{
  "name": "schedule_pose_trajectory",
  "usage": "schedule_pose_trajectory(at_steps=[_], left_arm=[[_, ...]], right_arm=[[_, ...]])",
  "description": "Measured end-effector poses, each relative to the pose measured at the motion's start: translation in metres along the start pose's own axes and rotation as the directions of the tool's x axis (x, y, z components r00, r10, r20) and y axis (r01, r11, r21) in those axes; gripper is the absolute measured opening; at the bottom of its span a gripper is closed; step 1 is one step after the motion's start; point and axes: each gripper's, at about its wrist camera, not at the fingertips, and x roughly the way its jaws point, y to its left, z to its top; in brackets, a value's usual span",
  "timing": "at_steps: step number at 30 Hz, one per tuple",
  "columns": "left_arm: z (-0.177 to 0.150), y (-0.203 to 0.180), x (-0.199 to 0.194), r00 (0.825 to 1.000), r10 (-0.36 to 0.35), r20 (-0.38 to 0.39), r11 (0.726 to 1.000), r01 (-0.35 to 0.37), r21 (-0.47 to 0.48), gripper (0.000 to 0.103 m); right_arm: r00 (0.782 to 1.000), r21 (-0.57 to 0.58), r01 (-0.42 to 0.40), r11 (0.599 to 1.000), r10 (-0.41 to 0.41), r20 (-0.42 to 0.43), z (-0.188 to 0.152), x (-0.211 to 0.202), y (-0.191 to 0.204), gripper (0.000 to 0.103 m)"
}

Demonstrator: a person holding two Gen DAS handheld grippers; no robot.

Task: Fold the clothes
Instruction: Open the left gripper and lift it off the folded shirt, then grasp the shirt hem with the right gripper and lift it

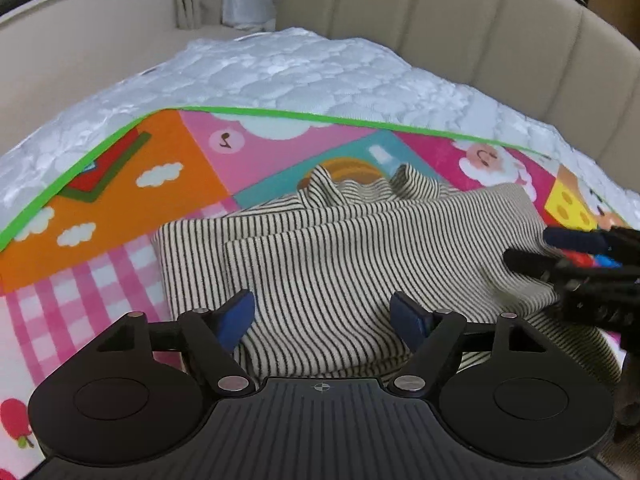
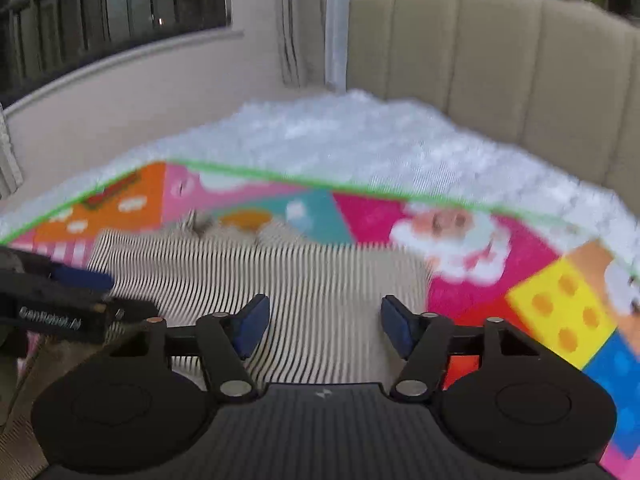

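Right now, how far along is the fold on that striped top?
Partly done: the striped top lies on the play mat with one layer already folded across its body. Nothing is in hand; the left hand-held gripper and right hand-held gripper are both open above it. Remaining folds are still to do.

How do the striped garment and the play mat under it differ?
The striped garment is cream with thin dark stripes; the play mat is bright multicoloured cartoon panels with a green edge. The garment is partly folded, layered and rumpled at its far edge; the mat lies spread flat. The garment covers only the mat's middle. Both are soft sheets on the white quilt.
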Motion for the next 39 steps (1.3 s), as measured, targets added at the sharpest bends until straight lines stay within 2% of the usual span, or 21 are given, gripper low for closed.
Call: schedule_pose_trajectory(at_steps=[2, 7, 9, 11, 14, 15, 17, 21, 25, 32, 36, 39], left_arm=[[0.0, 0.006, -0.005, 1.0, 0.012, 0.001, 1.0, -0.012, -0.005, 0.082], [0.003, 0.027, -0.016, 0.999, 0.037, -0.037, 0.998, -0.039, -0.052, 0.089], [0.003, 0.038, -0.025, 0.998, 0.05, -0.038, 0.996, -0.053, -0.073, 0.09], [0.003, 0.049, -0.034, 0.997, 0.063, -0.038, 0.993, -0.066, -0.095, 0.092], [0.003, 0.065, -0.048, 0.996, 0.082, -0.038, 0.988, -0.086, -0.127, 0.094], [0.004, 0.071, -0.052, 0.995, 0.088, -0.039, 0.986, -0.092, -0.138, 0.094], [0.005, 0.081, -0.061, 0.995, 0.101, -0.028, 0.983, -0.104, -0.152, 0.095], [0.006, 0.099, -0.072, 0.996, 0.093, -0.013, 0.974, -0.094, -0.206, 0.097], [0.01, 0.104, -0.078, 0.998, 0.069, 0.012, 0.967, -0.064, -0.245, 0.098], [0.019, 0.077, -0.083, 0.995, -0.011, 0.099, 0.972, 0.034, -0.234, 0.099], [0.027, 0.051, -0.08, 0.99, -0.077, 0.118, 0.975, 0.099, -0.198, 0.1], [0.025, 0.032, -0.079, 0.988, -0.112, 0.108, 0.981, 0.128, -0.146, 0.1]], right_arm=[[1.0, 0.012, -0.007, 1.0, 0.007, 0.015, 0.015, 0.008, -0.001, 0.055], [0.997, 0.021, -0.077, 0.997, 0.077, -0.023, 0.045, 0.056, 0.014, 0.055], [0.997, 0.029, -0.074, 0.997, 0.075, -0.031, 0.049, 0.076, 0.023, 0.055], [0.994, 0.033, -0.07, 0.997, 0.073, -0.082, 0.048, 0.101, 0.03, 0.055], [0.99, -0.009, -0.033, 0.999, 0.032, -0.137, 0.04, 0.126, 0.039, 0.045], [0.991, -0.011, -0.045, 0.999, 0.043, -0.125, 0.041, 0.122, 0.04, 0.035], [0.993, -0.014, -0.068, 0.998, 0.066, -0.102, 0.044, 0.115, 0.04, 0.006], [0.99, -0.012, -0.128, 0.992, 0.128, -0.059, 0.05, 0.082, 0.035, 0.006], [0.975, -0.02, -0.212, 0.977, 0.21, -0.07, 0.042, 0.027, 0.026, 0.005], [0.934, -0.003, -0.305, 0.952, 0.298, -0.199, -0.004, -0.064, 0.019, 0.005], [0.907, 0.036, -0.31, 0.95, 0.307, -0.29, -0.048, -0.087, 0.024, 0.005], [0.891, 0.032, -0.328, 0.944, 0.32, -0.323, -0.066, -0.101, 0.03, 0.006]])
